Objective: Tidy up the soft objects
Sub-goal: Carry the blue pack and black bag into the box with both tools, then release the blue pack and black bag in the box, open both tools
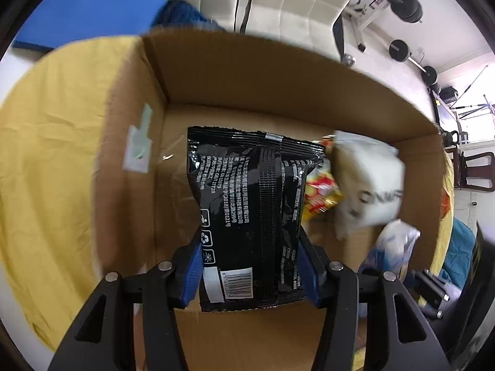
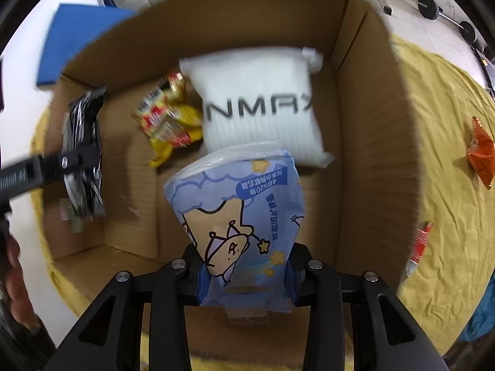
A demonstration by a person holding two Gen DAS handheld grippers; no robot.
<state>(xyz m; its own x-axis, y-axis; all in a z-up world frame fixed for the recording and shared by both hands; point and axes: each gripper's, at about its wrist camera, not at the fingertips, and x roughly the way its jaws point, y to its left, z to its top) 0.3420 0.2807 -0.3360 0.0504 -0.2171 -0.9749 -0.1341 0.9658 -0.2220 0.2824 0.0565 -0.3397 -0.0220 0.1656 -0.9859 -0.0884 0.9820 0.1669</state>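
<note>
Box: open cardboard box (image 2: 365, 130) on a yellow cloth (image 2: 442, 160), flaps up.
Inside the box: white pillow pack (image 2: 260, 108) against the far right corner; yellow-and-red snack bag (image 2: 167, 117) just left of it, touching.
Over the box, left side: black snack bag (image 1: 247, 216) held above the floor of the box.
Over the box, right side: blue tissue pack (image 2: 244, 222) held in front of the white pack.
Outside the box: orange wrapper (image 2: 481, 154) and red-and-white packet (image 2: 419, 247) on the cloth to the right; blue mat (image 2: 80, 34) behind.
Writing: "NMAX" in dark letters on the white pack; white Chinese print, recycling marks and a barcode on the black bag; cartoon animal, stars and "4" and "20" among Chinese characters on the tissue pack.
Left claw (image 1: 249, 273): blue pads pressed on both sides of the black bag's lower end.
Right claw (image 2: 246, 273): clamped on the tissue pack's lower end, pack squeezed narrow there.
</note>
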